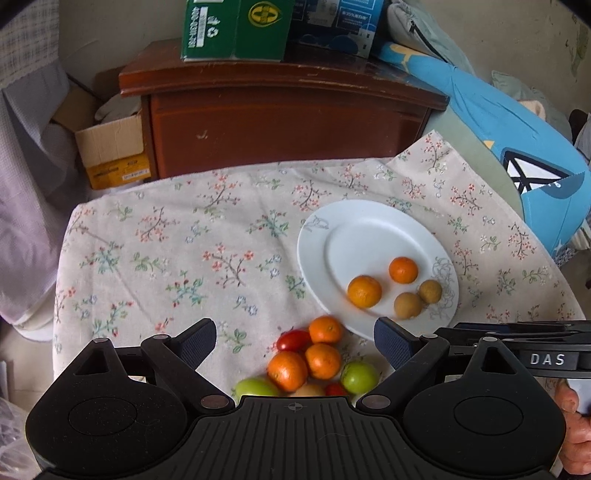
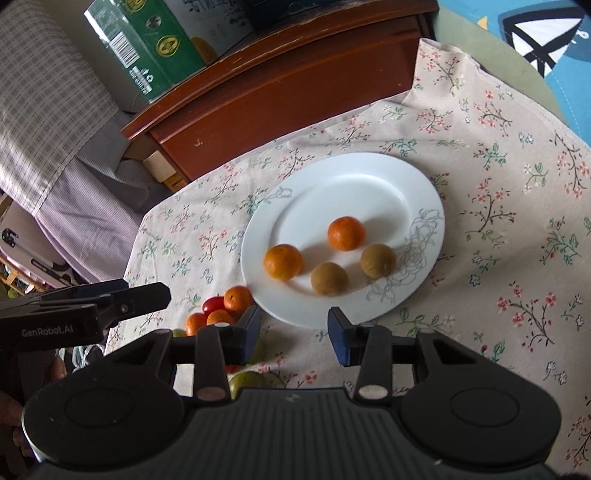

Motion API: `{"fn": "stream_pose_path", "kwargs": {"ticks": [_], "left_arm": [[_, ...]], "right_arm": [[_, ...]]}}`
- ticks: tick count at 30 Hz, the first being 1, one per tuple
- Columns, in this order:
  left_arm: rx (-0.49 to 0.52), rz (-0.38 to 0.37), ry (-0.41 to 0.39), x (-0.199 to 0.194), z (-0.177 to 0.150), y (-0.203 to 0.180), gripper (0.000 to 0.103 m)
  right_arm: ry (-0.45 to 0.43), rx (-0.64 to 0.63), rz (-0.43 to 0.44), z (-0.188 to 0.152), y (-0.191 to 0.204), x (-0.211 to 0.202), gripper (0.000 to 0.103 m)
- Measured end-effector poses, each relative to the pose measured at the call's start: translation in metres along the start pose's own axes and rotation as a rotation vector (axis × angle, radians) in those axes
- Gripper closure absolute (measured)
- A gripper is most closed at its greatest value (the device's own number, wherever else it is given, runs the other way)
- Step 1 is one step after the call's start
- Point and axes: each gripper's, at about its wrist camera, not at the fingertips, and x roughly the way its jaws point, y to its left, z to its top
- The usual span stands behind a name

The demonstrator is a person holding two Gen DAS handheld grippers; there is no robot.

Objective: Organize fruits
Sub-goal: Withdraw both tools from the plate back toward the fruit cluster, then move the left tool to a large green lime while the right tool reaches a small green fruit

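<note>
A white plate [image 1: 369, 221] lies on the floral cloth and holds two oranges [image 1: 364, 291] and two brown round fruits [image 1: 408, 305]. It also shows in the right wrist view [image 2: 369, 184]. A pile of loose fruit [image 1: 306, 360] lies on the cloth in front of the plate: three oranges, two red tomatoes, two green fruits. My left gripper [image 1: 295, 343] is open and empty, above the pile. My right gripper [image 2: 293, 334] is open and empty, just before the plate's near rim. The pile shows left of it [image 2: 221, 310].
A brown wooden cabinet [image 1: 280, 122] stands behind the table with a green carton [image 1: 236, 29] and a blue box on top. A cardboard box [image 1: 110, 147] sits at its left. A blue cushion [image 1: 517, 147] lies at the right. The cloth [image 1: 166, 251] covers the table.
</note>
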Motion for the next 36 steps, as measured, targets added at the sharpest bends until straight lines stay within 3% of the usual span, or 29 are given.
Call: {"fn": "stream_pose_path", "kwargs": {"ticks": [9, 21, 36], "left_arm": [[-0.029, 0.046, 0.016, 0.001, -0.019, 0.019, 0.009], [0.004, 0.058, 0.017, 0.004, -0.033, 0.031, 0.011], [0.103, 0.031, 0.025, 0.011, -0.044, 0.025, 0.014]], "right_arm": [[0.054, -0.065, 0.031, -0.018, 0.018, 0.002, 0.061], [0.149, -0.134, 0.068, -0.047, 0.037, 0.014, 0.061], [0.176, -0.214, 0.017, -0.061, 0.047, 0.033, 0.063]]}}
